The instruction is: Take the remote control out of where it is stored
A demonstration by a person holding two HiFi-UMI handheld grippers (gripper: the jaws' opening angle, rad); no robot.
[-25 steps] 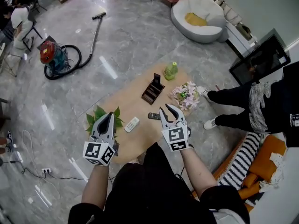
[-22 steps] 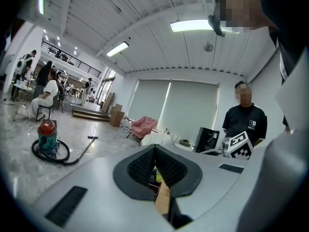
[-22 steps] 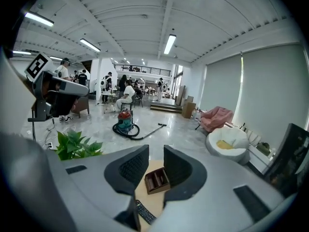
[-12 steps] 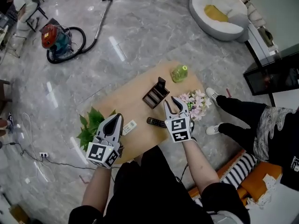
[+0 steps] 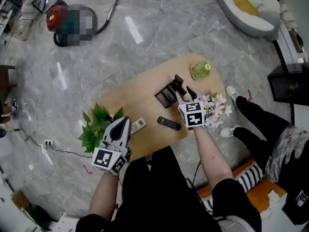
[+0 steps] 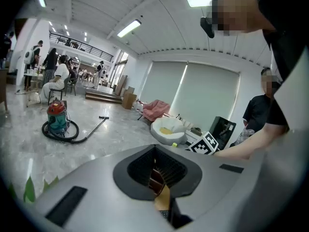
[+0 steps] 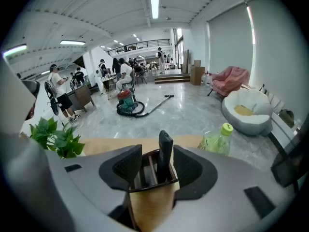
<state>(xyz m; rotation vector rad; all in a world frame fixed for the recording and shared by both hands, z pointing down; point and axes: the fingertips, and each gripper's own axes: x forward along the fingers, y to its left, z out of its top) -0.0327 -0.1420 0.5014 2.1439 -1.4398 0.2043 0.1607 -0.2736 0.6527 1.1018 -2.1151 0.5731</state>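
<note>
Right gripper (image 5: 186, 92) has dropped down to the wooden holder (image 5: 166, 95), jaws just opening wide either side of the black remote (image 7: 165, 156) standing upright inside, not touching, while left gripper (image 5: 125, 121) stays closed and empty.

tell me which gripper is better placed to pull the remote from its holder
Right. The right gripper is at the holder; its jaws have just been opening and stand either side of the upright remote, not pressing it. The left gripper is shut, by the plant.
</note>
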